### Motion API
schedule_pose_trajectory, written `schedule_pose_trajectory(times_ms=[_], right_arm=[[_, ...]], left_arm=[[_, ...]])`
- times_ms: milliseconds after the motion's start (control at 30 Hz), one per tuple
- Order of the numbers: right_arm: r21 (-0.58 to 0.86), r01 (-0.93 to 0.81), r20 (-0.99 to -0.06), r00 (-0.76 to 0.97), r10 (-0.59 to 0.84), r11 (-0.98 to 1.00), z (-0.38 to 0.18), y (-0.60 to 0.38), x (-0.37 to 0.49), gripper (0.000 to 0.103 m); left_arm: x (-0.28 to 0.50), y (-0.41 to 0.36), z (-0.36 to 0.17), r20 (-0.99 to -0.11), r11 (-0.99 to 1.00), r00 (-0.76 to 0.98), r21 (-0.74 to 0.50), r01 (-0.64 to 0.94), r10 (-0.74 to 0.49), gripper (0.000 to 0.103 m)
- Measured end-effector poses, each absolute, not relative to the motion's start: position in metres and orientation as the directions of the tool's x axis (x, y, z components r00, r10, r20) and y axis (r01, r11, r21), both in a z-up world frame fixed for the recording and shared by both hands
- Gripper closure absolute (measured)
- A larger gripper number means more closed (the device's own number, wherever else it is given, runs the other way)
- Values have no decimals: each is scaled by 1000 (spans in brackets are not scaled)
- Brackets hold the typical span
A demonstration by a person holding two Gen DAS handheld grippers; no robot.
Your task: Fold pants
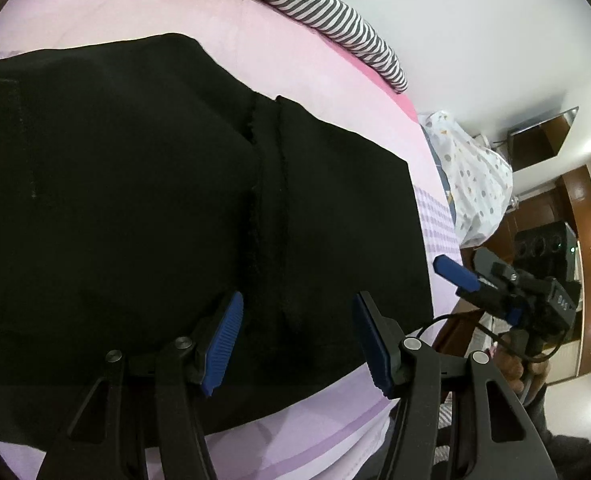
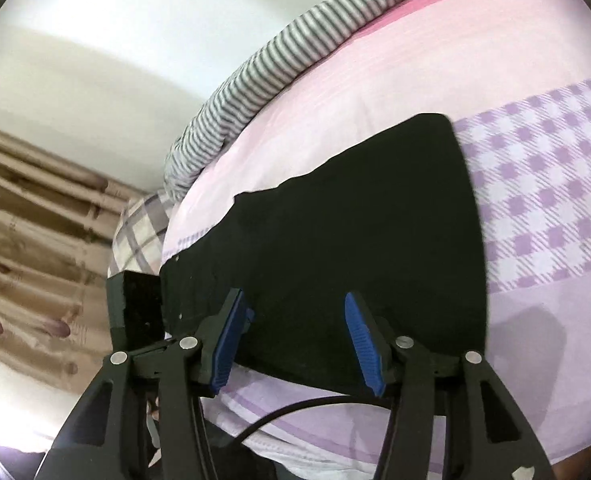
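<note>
Black pants lie flat on the pink and purple bed sheet, folded over with a seam running down the middle. My left gripper is open and empty just above the near edge of the pants. My right gripper is open and empty over the near edge of the pants. The right gripper also shows in the left wrist view beyond the right end of the pants, held by a hand.
A grey-and-white striped blanket lies along the far side of the bed. A dotted white pillow sits at the bed's right end. A plaid pillow and brown curtains are to the left. Wooden furniture stands beyond.
</note>
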State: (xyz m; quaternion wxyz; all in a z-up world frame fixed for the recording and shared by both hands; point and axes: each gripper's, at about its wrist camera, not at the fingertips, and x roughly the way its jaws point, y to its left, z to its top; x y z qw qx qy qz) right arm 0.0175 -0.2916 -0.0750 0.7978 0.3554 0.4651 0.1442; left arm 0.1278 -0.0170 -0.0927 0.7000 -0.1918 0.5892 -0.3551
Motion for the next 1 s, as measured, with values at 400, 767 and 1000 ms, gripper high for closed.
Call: schedule_pose_trajectory(times_ms=[400,767,1000], right_arm=[[720,111,-629,522,576,685,-84,-285,20,53],[710,131,-637,537,552,692,-81,-290,17,53],[691,152,-653,551,521,706,-76,-295,15,53]], left_arm=[[118,-32,-93,-731,717,71,-638,282,-679,69],[128,-39,-98,-768,755,69,-603,259,-637,92],[113,-35,-85,-777,774,123,-572,272,-618,98]])
